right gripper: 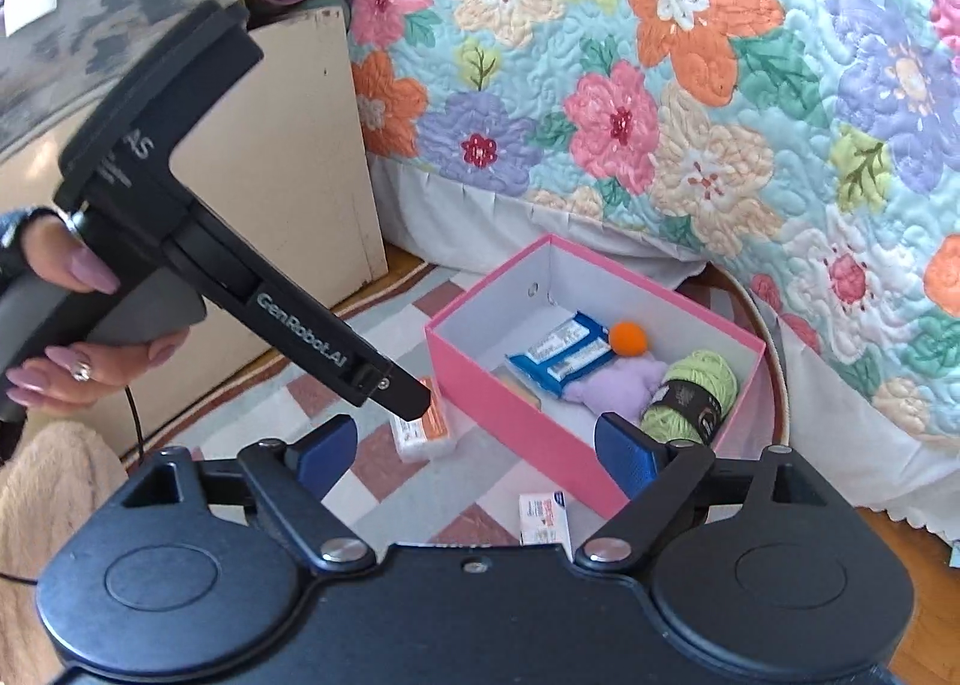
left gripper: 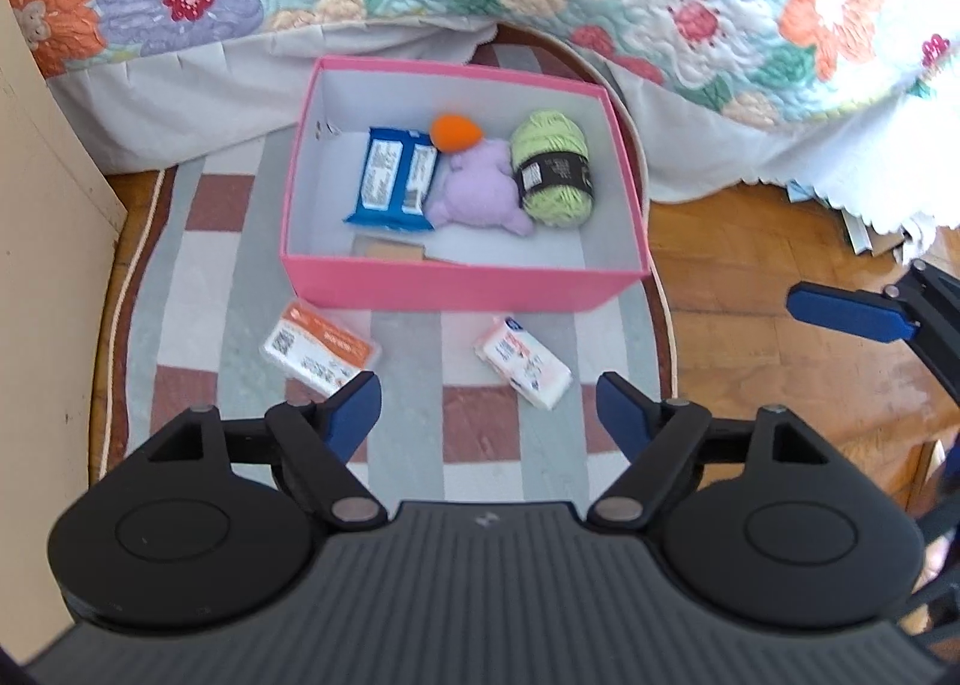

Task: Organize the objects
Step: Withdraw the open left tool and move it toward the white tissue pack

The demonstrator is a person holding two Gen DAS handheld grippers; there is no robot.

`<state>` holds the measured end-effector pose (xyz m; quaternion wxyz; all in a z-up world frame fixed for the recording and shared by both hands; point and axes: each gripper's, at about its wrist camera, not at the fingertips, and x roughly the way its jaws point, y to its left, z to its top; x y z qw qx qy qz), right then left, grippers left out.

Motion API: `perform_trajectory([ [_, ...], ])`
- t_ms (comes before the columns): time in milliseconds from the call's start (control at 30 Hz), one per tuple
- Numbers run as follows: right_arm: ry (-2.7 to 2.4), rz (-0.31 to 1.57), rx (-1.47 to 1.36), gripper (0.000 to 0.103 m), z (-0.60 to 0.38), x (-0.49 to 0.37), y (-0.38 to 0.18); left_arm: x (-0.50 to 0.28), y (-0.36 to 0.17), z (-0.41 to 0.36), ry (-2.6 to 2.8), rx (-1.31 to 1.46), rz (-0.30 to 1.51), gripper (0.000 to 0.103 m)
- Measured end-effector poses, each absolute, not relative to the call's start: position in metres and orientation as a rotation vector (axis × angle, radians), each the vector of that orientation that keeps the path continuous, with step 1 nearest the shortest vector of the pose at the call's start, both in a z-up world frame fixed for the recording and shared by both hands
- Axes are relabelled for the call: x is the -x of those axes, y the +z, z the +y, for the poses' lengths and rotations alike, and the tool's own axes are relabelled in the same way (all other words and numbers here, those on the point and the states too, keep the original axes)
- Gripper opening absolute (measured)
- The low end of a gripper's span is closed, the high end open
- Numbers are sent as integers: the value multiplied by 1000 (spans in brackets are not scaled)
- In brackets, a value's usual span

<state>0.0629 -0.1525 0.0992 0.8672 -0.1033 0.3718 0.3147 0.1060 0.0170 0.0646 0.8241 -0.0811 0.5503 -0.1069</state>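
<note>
Four items, a blue packet (left gripper: 393,178), orange ball (left gripper: 456,132), purple plush (left gripper: 480,193) and green yarn (left gripper: 552,168), sit in the pink box (left gripper: 462,283) at frame centre, two small packs (left gripper: 318,352) (left gripper: 522,361) remain on the rug (left gripper: 480,433) below it, left gripper (left gripper: 489,415) and right gripper (right gripper: 477,454) both spread and empty

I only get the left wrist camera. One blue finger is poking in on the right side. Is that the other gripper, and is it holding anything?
Observer: Yes, that's the right gripper. Its jaws are open, with nothing between them.
Operator: Who's holding my left gripper?
Observer: A hand with long painted nails and a ring is wrapped around its grey handle.
Operator: What's on top of the beige cabinet beside me?
Observer: A grey patterned cushion lies on it.
</note>
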Motion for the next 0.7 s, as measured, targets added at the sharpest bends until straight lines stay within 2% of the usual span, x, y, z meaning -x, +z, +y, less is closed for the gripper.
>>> perform_trajectory([
  [200, 652, 812, 202, 91, -160, -59, 67, -92, 50, 12, -240, 193, 1192, 86],
  [433, 589, 711, 125, 91, -172, -60, 23, -94, 16, 12, -211, 238, 1198, 92],
  [700, 518, 764, 94, 91, -171, -76, -26, -102, -19, 5, -195, 236, 1164, 91],
])
